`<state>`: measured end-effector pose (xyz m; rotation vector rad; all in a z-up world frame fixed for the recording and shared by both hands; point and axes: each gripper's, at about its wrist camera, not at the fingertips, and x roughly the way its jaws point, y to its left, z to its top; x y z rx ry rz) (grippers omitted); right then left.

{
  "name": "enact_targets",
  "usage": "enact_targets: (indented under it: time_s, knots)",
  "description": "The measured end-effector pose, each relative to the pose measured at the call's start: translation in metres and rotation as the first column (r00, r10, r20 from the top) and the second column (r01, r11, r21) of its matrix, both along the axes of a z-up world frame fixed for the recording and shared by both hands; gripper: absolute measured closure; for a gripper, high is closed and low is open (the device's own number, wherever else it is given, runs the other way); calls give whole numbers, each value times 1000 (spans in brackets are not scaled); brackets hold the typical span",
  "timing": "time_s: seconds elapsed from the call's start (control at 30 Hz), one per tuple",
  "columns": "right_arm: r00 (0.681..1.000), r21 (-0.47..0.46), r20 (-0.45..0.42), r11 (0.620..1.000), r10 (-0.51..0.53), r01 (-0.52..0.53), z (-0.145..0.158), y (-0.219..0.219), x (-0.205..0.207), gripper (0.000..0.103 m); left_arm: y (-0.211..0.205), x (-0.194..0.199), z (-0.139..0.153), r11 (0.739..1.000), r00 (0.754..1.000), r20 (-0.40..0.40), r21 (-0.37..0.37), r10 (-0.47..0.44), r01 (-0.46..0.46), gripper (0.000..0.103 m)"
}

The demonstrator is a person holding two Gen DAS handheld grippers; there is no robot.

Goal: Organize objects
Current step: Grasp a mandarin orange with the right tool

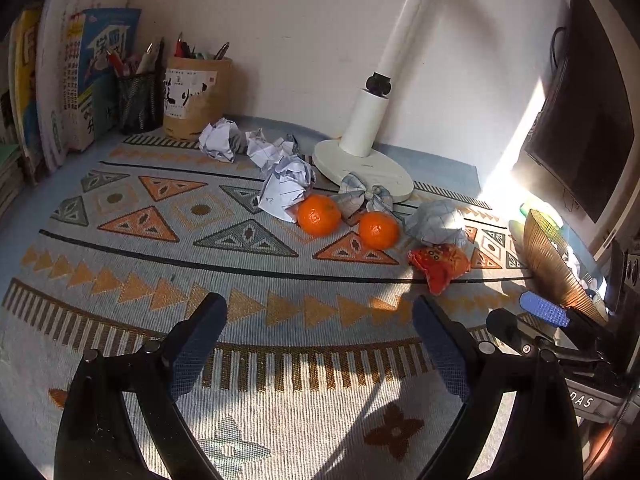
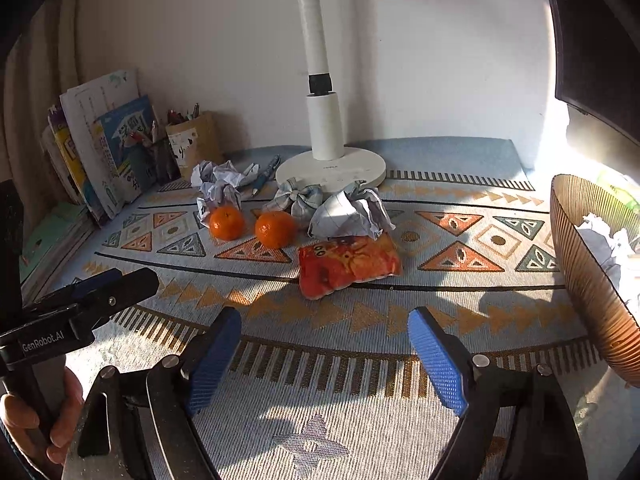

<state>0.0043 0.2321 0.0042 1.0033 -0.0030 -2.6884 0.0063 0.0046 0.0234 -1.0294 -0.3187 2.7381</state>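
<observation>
Right wrist view: we see our right tongs [image 2: 324, 356] wide apart and empty, low over the desk [image 2: 360, 420]; the left tongs [image 1: 320, 344] likewise gape, holding nothing. Some crumpled paper already lies in the ribbed bowl [image 2: 588, 280] at the right edge. Left to sort, we judge: two oranges [image 2: 227, 222], a red snack packet [image 2: 348, 264] and paper balls [image 2: 348, 212] near the lamp base [image 2: 360, 166]. The mat in front lies open; the bowl crowds the right

The lamp [image 2: 320, 120] runs out past the top edge. The ribbed bowl [image 2: 588, 272] is cut off at right, sun glare washing out its contents. The book [image 1: 24, 92] titles blur.
</observation>
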Motion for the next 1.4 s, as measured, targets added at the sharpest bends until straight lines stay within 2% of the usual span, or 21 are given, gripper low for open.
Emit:
enact_targets:
  time_s: [0.2, 0.3, 0.37, 0.47, 0.5, 0.57, 0.67, 0.7, 0.73, 0.8, 0.93, 1.0, 1.07, 1.13, 1.4]
  knots:
    - [998, -12, 43, 999, 45, -45, -2, -2, -5, 19, -4, -7, 1, 1000, 998, 57, 0, 2, -2, 10]
    - [993, 9, 93, 997, 73, -74, 2, -8, -13, 19, -13, -13, 16, 999, 998, 67, 32, -22, 20, 10]
    - [992, 24, 86, 996, 89, -91, 16, -16, -19, 19, -18, -27, 27, 998, 995, 86, 43, -40, 37, 10]
    - [987, 55, 63, 987, 147, -150, 36, -39, -36, 21, -23, -57, 34, 989, 986, 145, 133, -85, 66, 11]
    - [984, 89, 60, 981, 168, -173, 38, -49, -44, 23, -21, -68, 32, 985, 980, 171, 153, -106, 80, 13]
    - [977, 157, 52, 965, 205, -210, 34, -67, -60, 35, -14, -88, 23, 978, 963, 222, 177, -152, 114, 17]
    - [972, 211, 80, 950, 219, -231, 20, -81, -85, 38, -8, -110, 3, 975, 951, 272, 202, -148, 94, 19]
    - [971, 215, 88, 948, 221, -235, 18, -83, -93, 38, -7, -118, -4, 976, 948, 285, 201, -138, 81, 22]
    - [968, 211, 101, 946, 229, -246, 15, -85, -98, 38, -5, -124, -10, 976, 944, 301, 202, -136, 76, 31]
    - [959, 199, 136, 941, 249, -272, 7, -89, -110, 38, -3, -135, -20, 972, 937, 320, 225, -140, 68, 34]
    - [958, 249, 160, 930, 236, -271, -11, -97, -126, 38, 2, -143, -23, 974, 946, 298, 217, -124, 59, 34]
    - [955, 233, 165, 931, 246, -280, -16, -97, -130, 39, 5, -141, -23, 976, 950, 286, 207, -127, 69, 35]
    - [954, 226, 174, 933, 245, -281, -21, -98, -131, 56, 9, -139, -23, 981, 953, 276, 178, -123, 76, 44]
    - [956, 236, 178, 933, 235, -273, -27, -98, -131, 63, 11, -138, -24, 985, 957, 268, 157, -114, 73, 63]
    - [967, 190, 126, 951, 222, -243, -5, -77, -101, 64, 8, -119, -17, 977, 955, 251, 179, -158, 115, 66]
